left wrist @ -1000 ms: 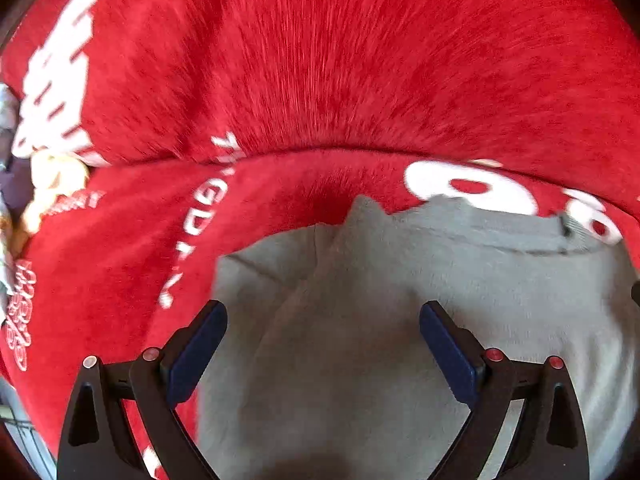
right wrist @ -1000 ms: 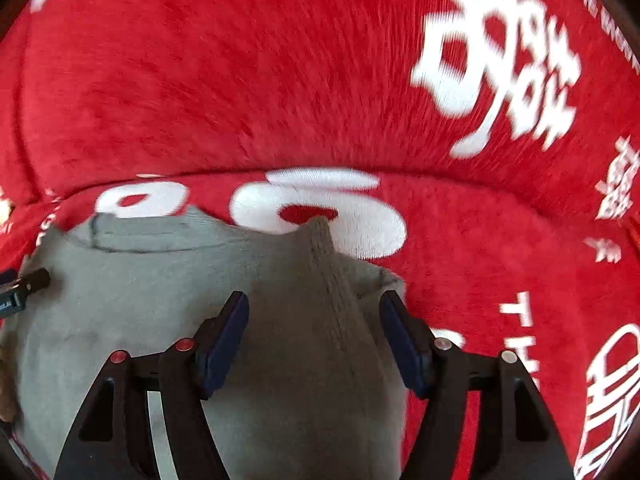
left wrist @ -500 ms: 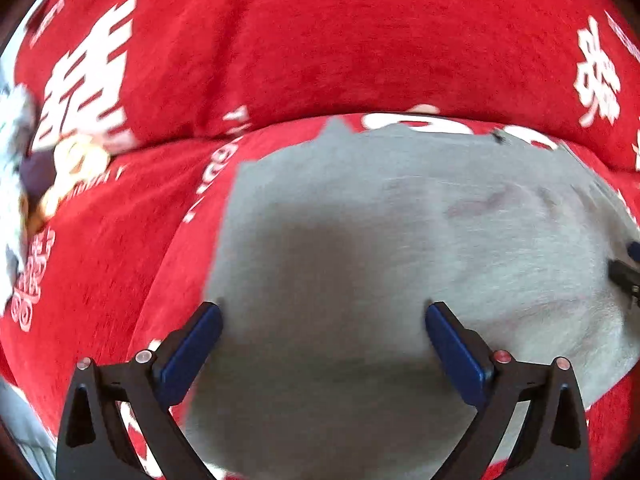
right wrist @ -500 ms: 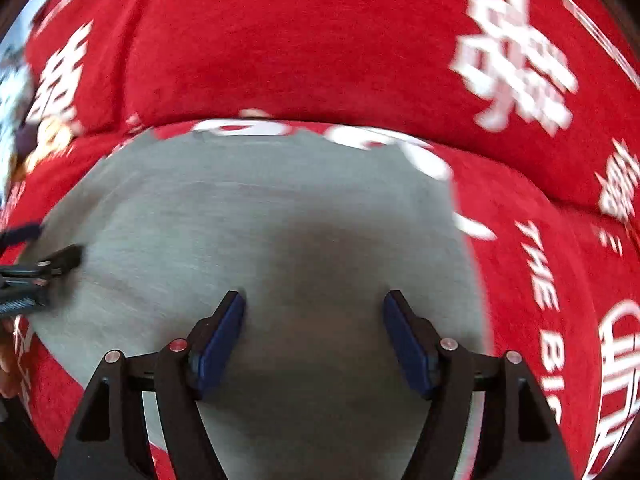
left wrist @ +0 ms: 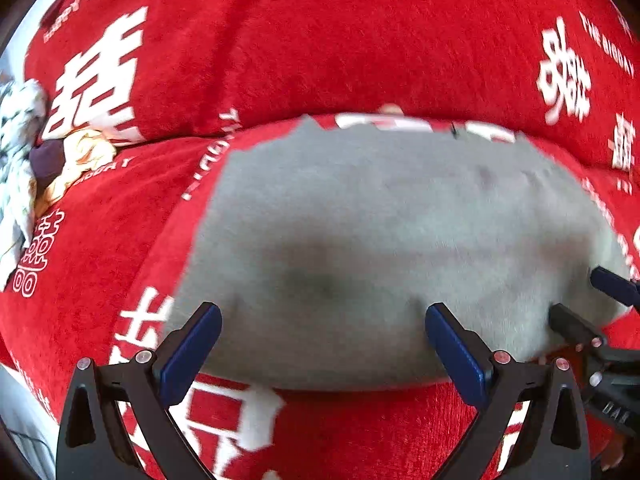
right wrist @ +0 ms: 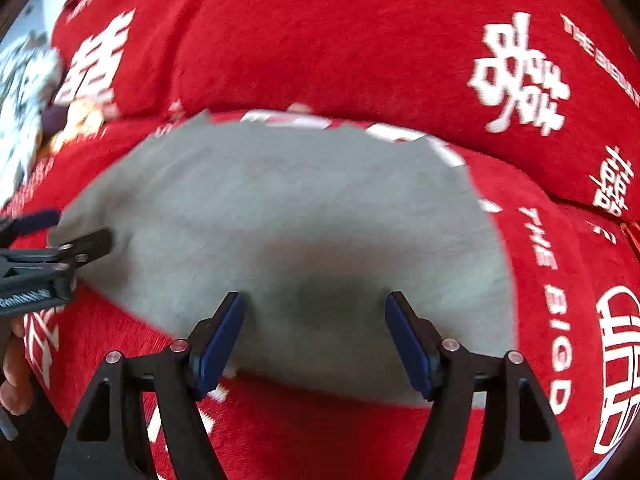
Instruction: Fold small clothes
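hovering wide apart, left gripper (left wrist: pixel 322 344) and right gripper (right wrist: pixel 316 332) face grey garment (left wrist: pixel 400 240) on "the big day" cover (right wrist: pixel 552 292).

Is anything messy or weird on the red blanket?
The grey cloth lies flat, nothing wrong there. The one untidy spot is a crumpled heap of patterned clothes, bunched at the blanket's far left edge instead of folded.

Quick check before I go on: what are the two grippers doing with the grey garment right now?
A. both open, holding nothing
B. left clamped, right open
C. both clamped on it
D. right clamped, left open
A: the left gripper and right gripper both stand wide open, and the grey garment lies flat on the red cover.
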